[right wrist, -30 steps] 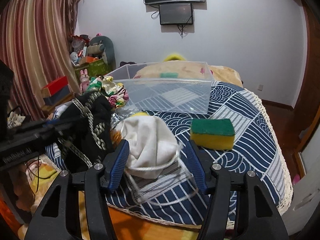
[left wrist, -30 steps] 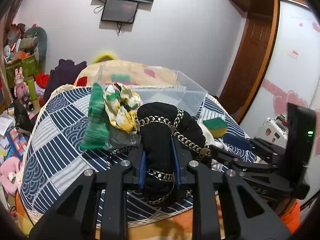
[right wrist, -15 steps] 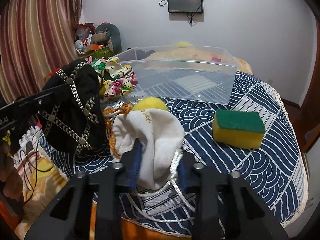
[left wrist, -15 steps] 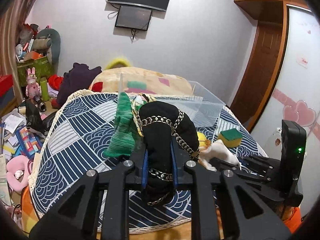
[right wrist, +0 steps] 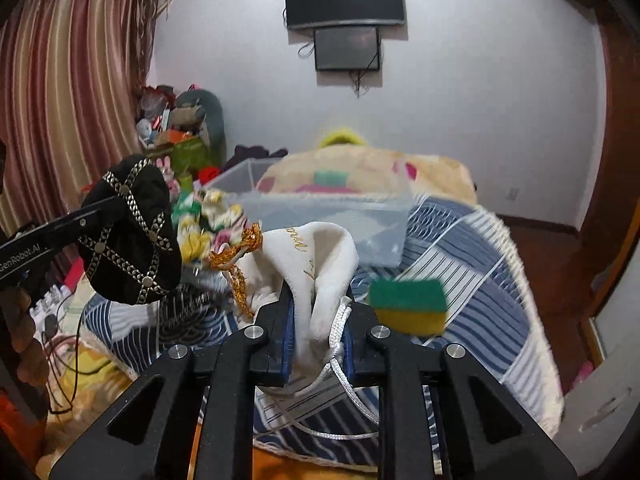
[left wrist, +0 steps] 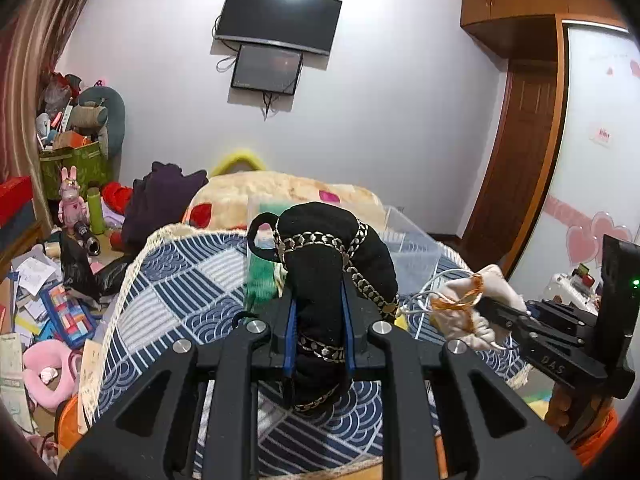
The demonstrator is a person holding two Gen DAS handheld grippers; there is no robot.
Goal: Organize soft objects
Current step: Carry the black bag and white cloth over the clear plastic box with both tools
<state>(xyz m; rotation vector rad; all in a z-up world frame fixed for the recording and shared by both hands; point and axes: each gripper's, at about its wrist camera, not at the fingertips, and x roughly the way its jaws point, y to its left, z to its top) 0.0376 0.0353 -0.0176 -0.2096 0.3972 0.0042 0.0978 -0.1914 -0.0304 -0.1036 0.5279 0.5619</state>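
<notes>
Since both claws are already loaded, the only thing that matters now is where the clear bin [right wrist: 328, 216] sits: straight ahead of both, on the far side of the patterned bedspread [right wrist: 472, 248]. Left claw [left wrist: 319, 330] is clamped on the black studded pouch [left wrist: 332, 264], held up off the bed. Right claw [right wrist: 318, 340] is pinching the white drawstring bag [right wrist: 316, 256], cord dangling. Looks like the right one's a bit nearer the bin. Green-yellow sponge [right wrist: 408, 304] sits just right of it.
</notes>
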